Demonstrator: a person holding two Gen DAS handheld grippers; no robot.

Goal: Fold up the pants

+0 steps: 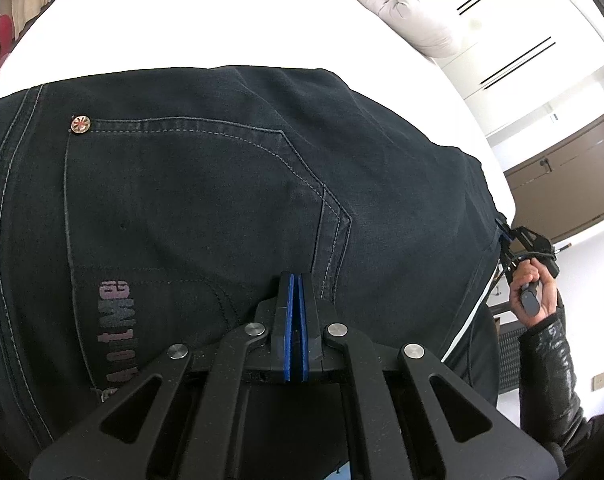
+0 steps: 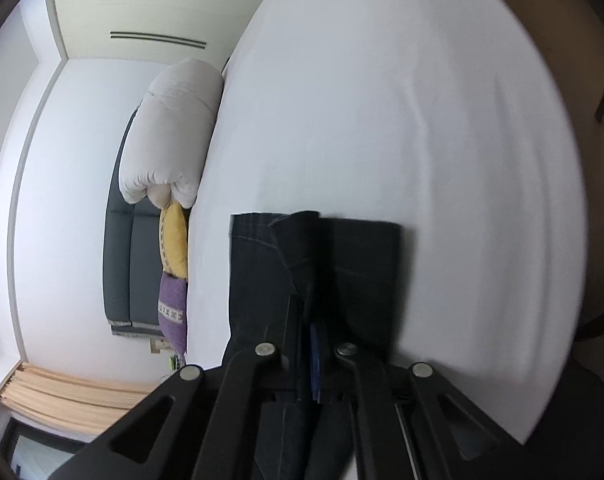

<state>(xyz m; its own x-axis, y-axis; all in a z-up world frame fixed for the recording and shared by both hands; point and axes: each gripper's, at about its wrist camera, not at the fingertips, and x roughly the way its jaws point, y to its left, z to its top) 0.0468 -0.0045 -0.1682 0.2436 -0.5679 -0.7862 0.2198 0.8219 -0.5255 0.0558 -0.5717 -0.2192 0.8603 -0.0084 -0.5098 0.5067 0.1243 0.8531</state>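
Now your left gripper (image 1: 296,280) has its jaws pressed almost together, with only a thin gap between the blue pads (image 1: 289,320). From the left wrist view you cannot tell for sure if cloth is caught between them; the tips sit right against the pants (image 1: 206,184).

Your right gripper (image 2: 308,312) is pinching the pants (image 2: 314,256). A bunched edge of dark cloth sticks up from between its jaws. In the left wrist view you can see that gripper (image 1: 506,236) holding the far edge of the pants, with your right hand (image 1: 536,292) on the handle.

The pants are dark denim with pale stitching, a back pocket, a small round copper rivet (image 1: 80,124) and faded pink letters (image 1: 120,332). They lie on the smooth white bed (image 2: 382,120). A puffy white duvet (image 2: 170,132), a yellow pillow (image 2: 175,240) and a purple knit pillow (image 2: 173,308) sit at the far end.
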